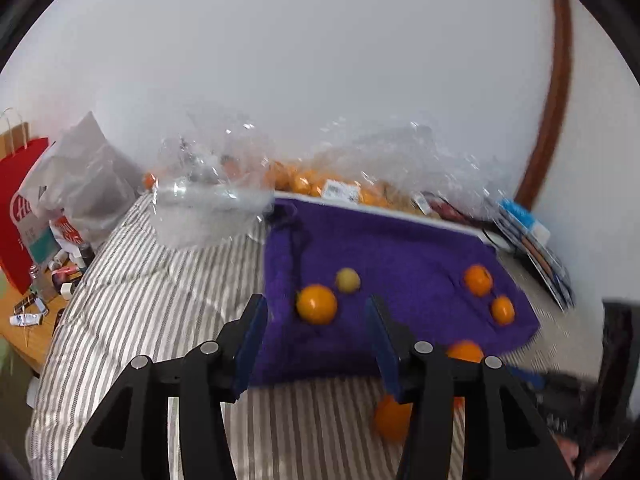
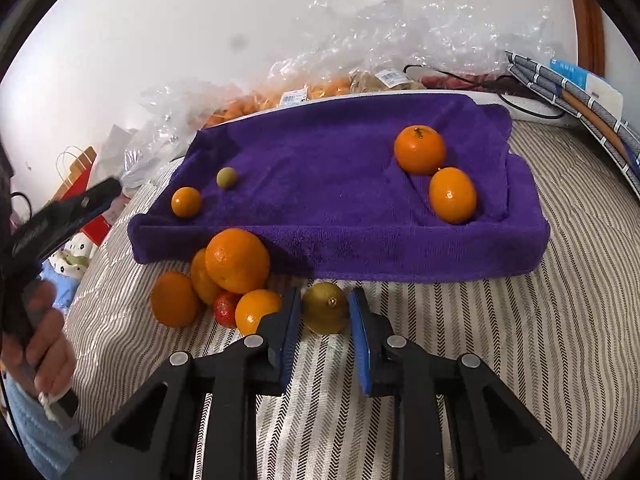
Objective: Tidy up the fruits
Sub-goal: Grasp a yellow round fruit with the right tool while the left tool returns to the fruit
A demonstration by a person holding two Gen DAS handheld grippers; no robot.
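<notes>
Four fruits lie on the purple towel (image 2: 340,200), a pile (image 2: 224,280) waits on the bed, the right gripper (image 2: 325,310) clamps a greenish lemon (image 2: 325,307), and the left gripper (image 1: 316,320) gapes empty.

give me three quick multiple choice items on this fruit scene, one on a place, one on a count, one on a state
1. Where does the small green fruit lie?
A. on the purple towel
B. on the striped bedding
C. in the plastic bag

2. How many fruits lie on the towel?
A. two
B. four
C. six

3. What is the right hand-held gripper doing?
A. hanging open over the towel
B. closed on the yellow-green lemon
C. holding an orange

Answers: 1 A, purple cloth lies under it; 2 B, three orange fruits and one green; 3 B, both blue pads press the lemon's sides.
</notes>
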